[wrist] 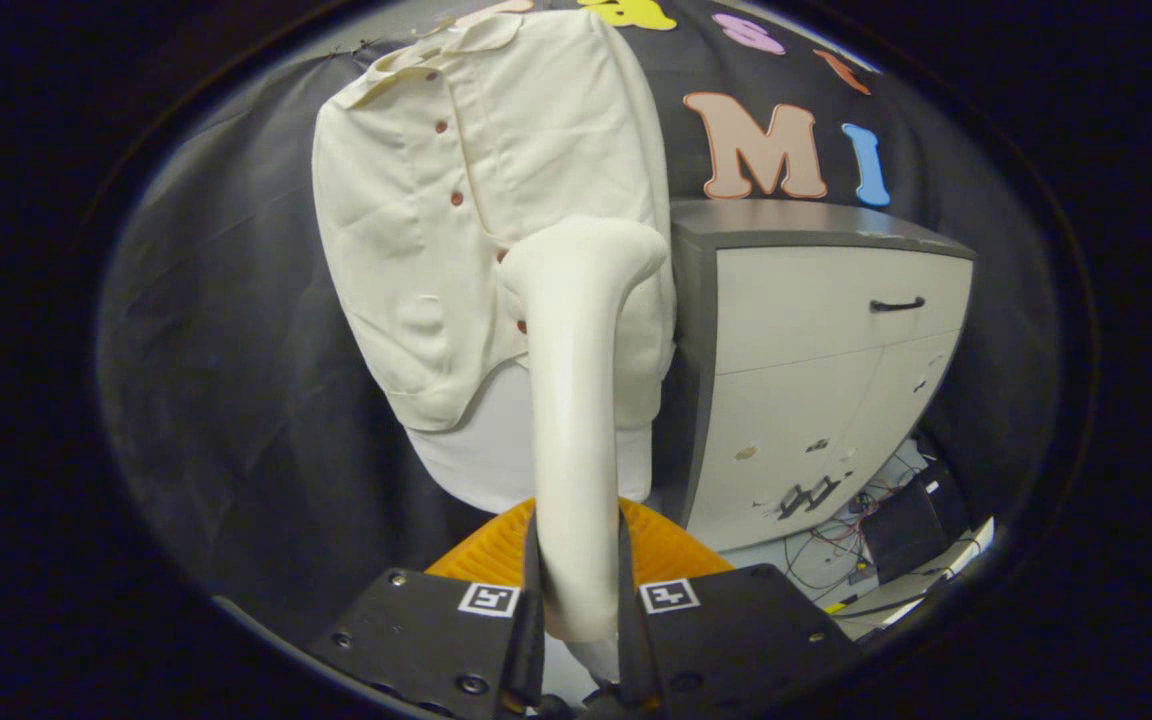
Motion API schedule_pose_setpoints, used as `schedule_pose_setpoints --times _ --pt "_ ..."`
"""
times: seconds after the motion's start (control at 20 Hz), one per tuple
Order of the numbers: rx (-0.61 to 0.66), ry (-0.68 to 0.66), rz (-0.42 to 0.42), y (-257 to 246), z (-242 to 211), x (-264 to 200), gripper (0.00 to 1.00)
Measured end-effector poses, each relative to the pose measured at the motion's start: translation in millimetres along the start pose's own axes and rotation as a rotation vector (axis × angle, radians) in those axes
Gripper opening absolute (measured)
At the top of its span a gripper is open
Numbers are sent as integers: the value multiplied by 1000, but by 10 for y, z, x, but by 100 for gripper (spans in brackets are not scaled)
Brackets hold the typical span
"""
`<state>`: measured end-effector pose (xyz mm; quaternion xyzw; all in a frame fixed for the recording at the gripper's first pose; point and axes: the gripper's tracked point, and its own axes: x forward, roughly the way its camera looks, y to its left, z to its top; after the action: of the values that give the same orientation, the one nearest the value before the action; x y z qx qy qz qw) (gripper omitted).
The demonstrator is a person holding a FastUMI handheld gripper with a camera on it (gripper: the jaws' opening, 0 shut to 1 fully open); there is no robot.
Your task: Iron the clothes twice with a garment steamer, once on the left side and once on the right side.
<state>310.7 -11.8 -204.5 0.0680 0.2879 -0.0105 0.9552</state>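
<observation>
By the grey-and-cream cabinet [816, 330], my gripper [581, 620] squeezes the cream plastic steamer [576, 400] against the hanging cream button shirt's [416, 220] right half. Next I sweep along that side.

Fingers [536, 600] clamp steamer [576, 400] handle; head against shirt [416, 220].

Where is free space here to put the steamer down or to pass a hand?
The gripper is shut on the steamer. The cabinet top is bare. Left of the shirt there is open room. The floor beside the cabinet is crowded with cables.
</observation>
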Motion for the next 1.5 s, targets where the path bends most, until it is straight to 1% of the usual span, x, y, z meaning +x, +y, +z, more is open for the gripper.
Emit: schedule_pose_setpoints --times 0.2,0.35,0.45,0.55,0.6,0.7,0.85,1.1,1.35,1.5 --pt "17 -43 11 222 -35 -596 30" --pt "-40 -90 -1 285 -42 -1100 29" --pt "-77 -97 -8 333 -82 -1394 30" --pt "-58 -116 -12 310 -27 -1643 29" --pt "-35 -168 3 342 80 -1788 29" --pt "-35 -218 19 277 336 -1948 29" --pt "-28 -291 36 158 561 -2292 29" --pt "-37 -339 26 -273 632 -2835 29" --pt "-35 -365 1 -765 674 -3202 29" --pt "-23 -379 9 -951 652 -3354 29"
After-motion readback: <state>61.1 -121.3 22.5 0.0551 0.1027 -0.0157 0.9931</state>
